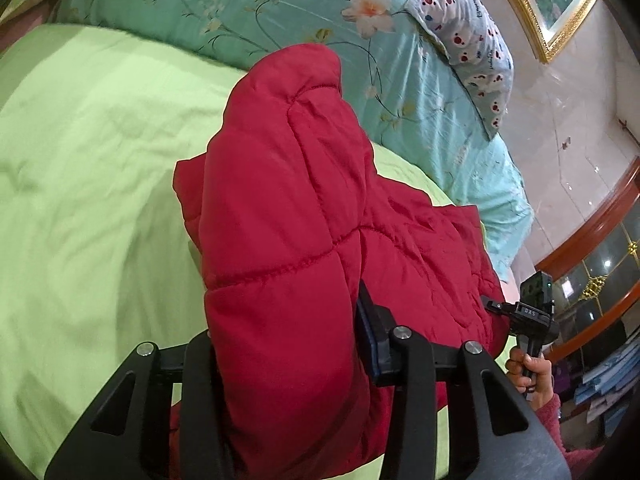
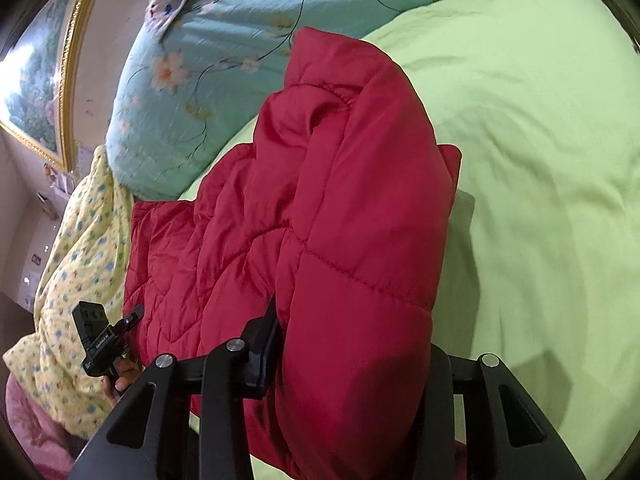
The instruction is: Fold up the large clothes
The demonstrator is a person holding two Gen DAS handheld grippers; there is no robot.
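A: Left gripper (image 1: pixel 286 360) is gripping the red quilted jacket (image 1: pixel 288 208), jaws clamped on a thick fold at centre frame.

B: Right gripper (image 2: pixel 354 364) is clamping it too, the rest lying across the green bed sheet (image 2: pixel 540 160).

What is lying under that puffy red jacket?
The red jacket lies on a light green bedsheet, which shows all around it. Whatever sits directly beneath the padding is covered, so I cannot tell if anything else is there.

Jacket (image 1: pixel 288 216) on sheet (image 1: pixel 80 200); quilt (image 1: pixel 248 4) behind (pillow (image 1: pixel 472 36) atop)
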